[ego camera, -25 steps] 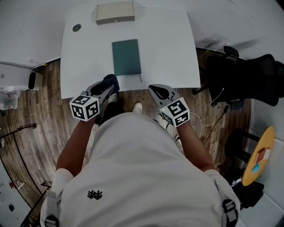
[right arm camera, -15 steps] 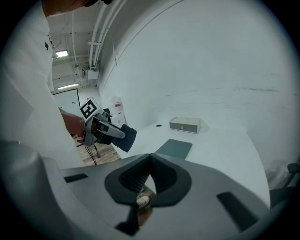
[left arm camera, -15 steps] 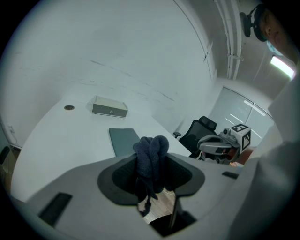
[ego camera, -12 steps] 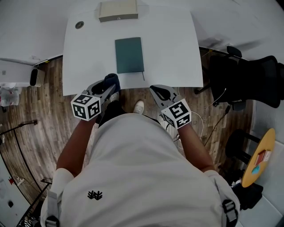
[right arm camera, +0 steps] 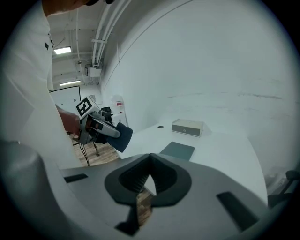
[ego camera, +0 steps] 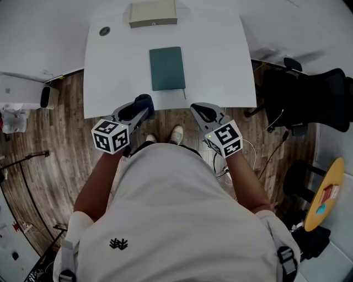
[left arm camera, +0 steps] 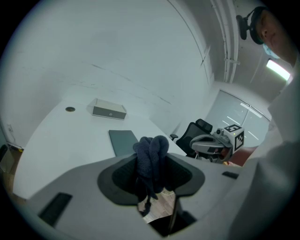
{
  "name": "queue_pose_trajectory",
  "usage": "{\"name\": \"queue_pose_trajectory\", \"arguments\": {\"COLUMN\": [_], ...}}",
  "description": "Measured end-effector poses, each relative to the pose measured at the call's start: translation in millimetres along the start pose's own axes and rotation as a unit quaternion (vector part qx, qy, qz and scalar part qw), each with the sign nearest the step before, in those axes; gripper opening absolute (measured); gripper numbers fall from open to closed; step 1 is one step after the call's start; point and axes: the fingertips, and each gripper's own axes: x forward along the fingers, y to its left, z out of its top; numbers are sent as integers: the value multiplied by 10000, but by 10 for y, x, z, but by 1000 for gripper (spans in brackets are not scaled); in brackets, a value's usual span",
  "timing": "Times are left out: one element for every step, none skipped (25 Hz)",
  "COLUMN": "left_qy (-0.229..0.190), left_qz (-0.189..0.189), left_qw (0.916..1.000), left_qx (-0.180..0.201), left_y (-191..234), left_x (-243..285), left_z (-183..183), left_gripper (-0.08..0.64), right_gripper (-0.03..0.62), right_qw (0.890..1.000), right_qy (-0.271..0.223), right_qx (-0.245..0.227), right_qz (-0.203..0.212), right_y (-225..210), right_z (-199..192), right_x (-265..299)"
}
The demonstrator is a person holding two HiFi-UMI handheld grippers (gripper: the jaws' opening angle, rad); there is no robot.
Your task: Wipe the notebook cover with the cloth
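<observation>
Head view: the left gripper clamps a bunched dark blue cloth at the white table's near edge. The closed teal notebook lies flat just beyond it. The right gripper hovers alongside, jaws together and empty.

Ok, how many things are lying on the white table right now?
3: the green notebook in the middle, the beige box at the far edge, a small dark disc at the far left corner. The cloth is in the left gripper.
</observation>
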Motion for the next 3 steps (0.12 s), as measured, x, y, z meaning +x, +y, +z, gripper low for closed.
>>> {"name": "queue_pose_trajectory", "arguments": {"left_qy": [-9,-20,-31], "left_qz": [-44,-88,-132], "left_qw": [10000,9999,9999], "left_qx": [27,54,83], "left_y": [1,3,4], "left_x": [-31,-63,-96], "left_z": [16,35,55], "left_gripper": [164,164,164], "right_gripper": [6,6,6], "right_qw": [10000,9999,9999], "right_qy": [-7,-14,-22], "right_qx": [30,68,108], "right_qz": [-40,-83,-126], "right_y": [34,69,105], "right_z": [14,27,40], "right_x": [5,12,19]}}
